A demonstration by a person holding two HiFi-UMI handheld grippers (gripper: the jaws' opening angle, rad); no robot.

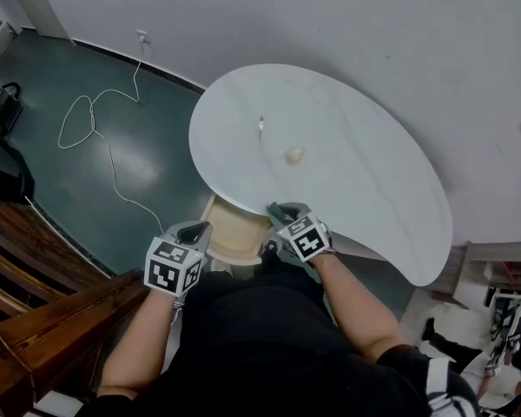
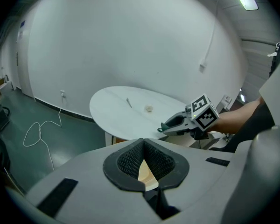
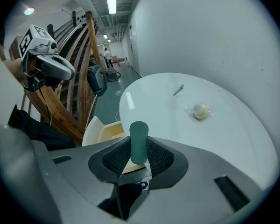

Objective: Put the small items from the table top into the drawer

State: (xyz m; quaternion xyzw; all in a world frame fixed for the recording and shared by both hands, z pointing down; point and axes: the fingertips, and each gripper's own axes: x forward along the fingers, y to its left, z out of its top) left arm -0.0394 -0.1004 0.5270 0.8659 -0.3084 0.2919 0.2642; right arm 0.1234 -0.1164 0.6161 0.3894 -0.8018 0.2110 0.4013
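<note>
Drawer stands open under the near edge of the table, just left of our right gripper, which grips a green cylinder lengthwise along its jaws; our left gripper is closed, empty.

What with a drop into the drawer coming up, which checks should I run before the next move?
1. Green cylinder clamped in the right gripper: ok.
2. Drawer open: ok.
3. Cylinder above the drawer opening: cannot tell; it sits near the drawer's right edge.
4. Left gripper shut and empty: ok.
5. Table cleared: not ok; a pale lump and a thin metal piece remain.
</note>
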